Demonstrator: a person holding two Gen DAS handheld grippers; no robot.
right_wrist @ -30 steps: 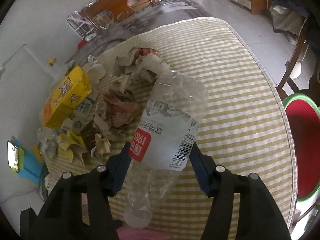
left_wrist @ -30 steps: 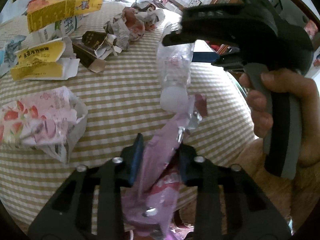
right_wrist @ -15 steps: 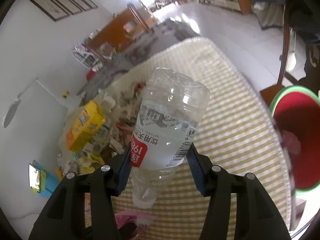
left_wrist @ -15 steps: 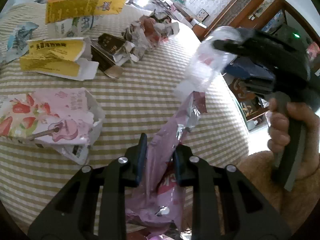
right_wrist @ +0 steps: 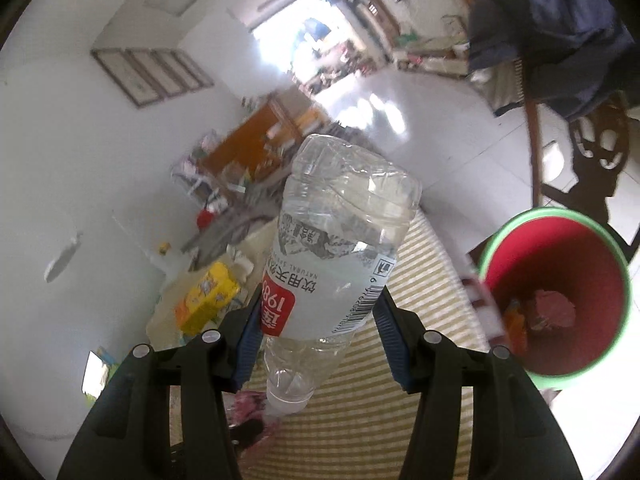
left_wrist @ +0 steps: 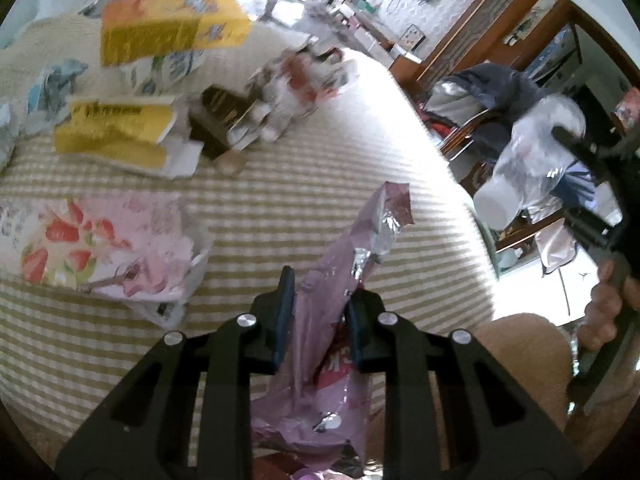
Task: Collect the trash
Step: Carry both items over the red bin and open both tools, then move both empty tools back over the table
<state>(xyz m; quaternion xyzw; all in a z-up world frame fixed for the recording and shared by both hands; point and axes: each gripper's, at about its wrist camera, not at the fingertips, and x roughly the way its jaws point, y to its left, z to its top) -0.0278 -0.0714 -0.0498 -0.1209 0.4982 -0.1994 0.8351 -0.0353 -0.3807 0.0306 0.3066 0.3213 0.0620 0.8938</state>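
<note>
Item: trash in transit, two pieces, bin [right_wrist: 554,300] as landmark.
Right tool [right_wrist: 316,332] is clamping an empty crushed bottle [right_wrist: 336,256] at its labelled waist, just left of the bin (light, slick, springy); left tool [left_wrist: 318,312] is pinching a limp pink wrapper [left_wrist: 352,264] over the bench [left_wrist: 280,216].

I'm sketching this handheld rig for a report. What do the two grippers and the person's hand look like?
Both grippers, left and right, are matte black plastic with cut-out slots and silver screw heads. Their finger pads are ribbed dark blue. The left-wrist view shows the right unit from the side, black like the rest. The bare hand wraps it; no sleeve or cable is visible.
</note>
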